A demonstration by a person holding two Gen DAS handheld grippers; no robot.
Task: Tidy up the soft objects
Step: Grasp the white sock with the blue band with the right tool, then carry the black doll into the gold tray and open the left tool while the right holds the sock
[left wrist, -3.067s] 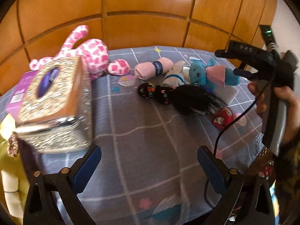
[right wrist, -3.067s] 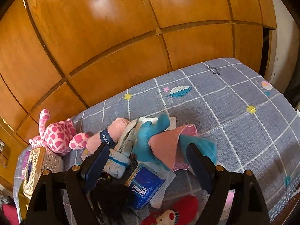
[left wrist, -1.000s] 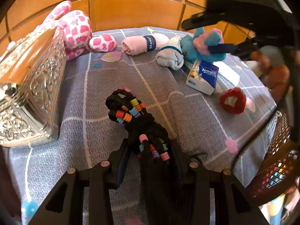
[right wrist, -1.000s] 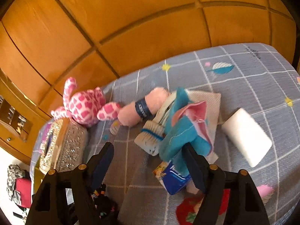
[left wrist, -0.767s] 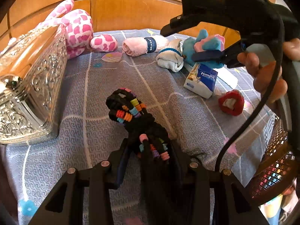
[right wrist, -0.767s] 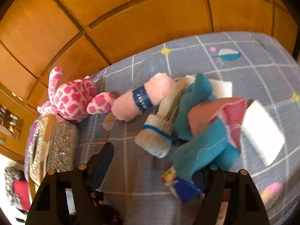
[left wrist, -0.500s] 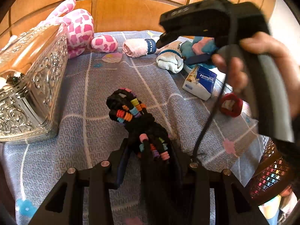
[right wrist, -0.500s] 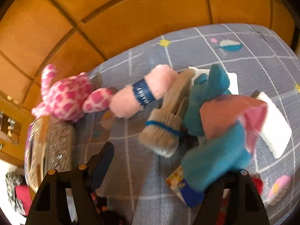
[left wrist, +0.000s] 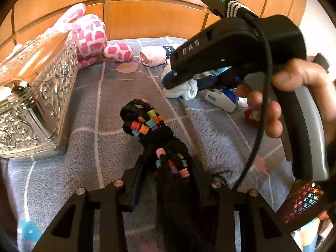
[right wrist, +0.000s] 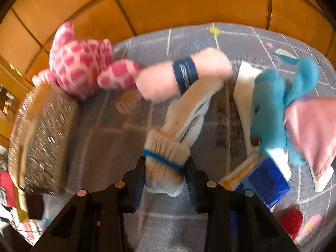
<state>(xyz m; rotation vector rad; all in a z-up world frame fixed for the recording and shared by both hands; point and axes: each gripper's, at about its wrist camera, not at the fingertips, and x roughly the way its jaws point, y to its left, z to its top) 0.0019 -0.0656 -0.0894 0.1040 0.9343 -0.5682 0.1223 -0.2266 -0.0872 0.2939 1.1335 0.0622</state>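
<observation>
- Closing in on the sock (right wrist: 166, 157), the right tongs (right wrist: 164, 173) have its cuffed end between the jaws, and both pads look to be touching its sides; blur makes the contact hard to judge.
- Left tongs (left wrist: 167, 175) are clamped narrow on the black wig (left wrist: 161, 145), whose beaded braids run from the jaws out across the grey bed (left wrist: 210, 126).
- Landmark for the rest: the sock, lying roughly mid-bed.
- Behind the sock and touching its far end lies a pink roll (right wrist: 180, 73) with a dark blue band.
- Left of that roll, and further back than the sock, sits a pink spotted plush (right wrist: 82, 63), up against the wooden panelling (right wrist: 189, 4).
- Well left of the sock stands the silver box (right wrist: 42, 130), with the plush just behind it.
- Right of the sock lies a blue elephant (right wrist: 273, 109) with a pink ear, on top of a white pad (right wrist: 245, 88).
- Near the elephant, on the camera side and right of the sock, sits a blue tissue pack (right wrist: 264, 180).
- Further right and nearer the camera, a red toy (right wrist: 292, 220) shows at the frame edge.
- From the left wrist view, a hand (left wrist: 289, 96) grips the right tool's handle above the bed, and the wig lies on the camera side of the sock (left wrist: 184, 89).
</observation>
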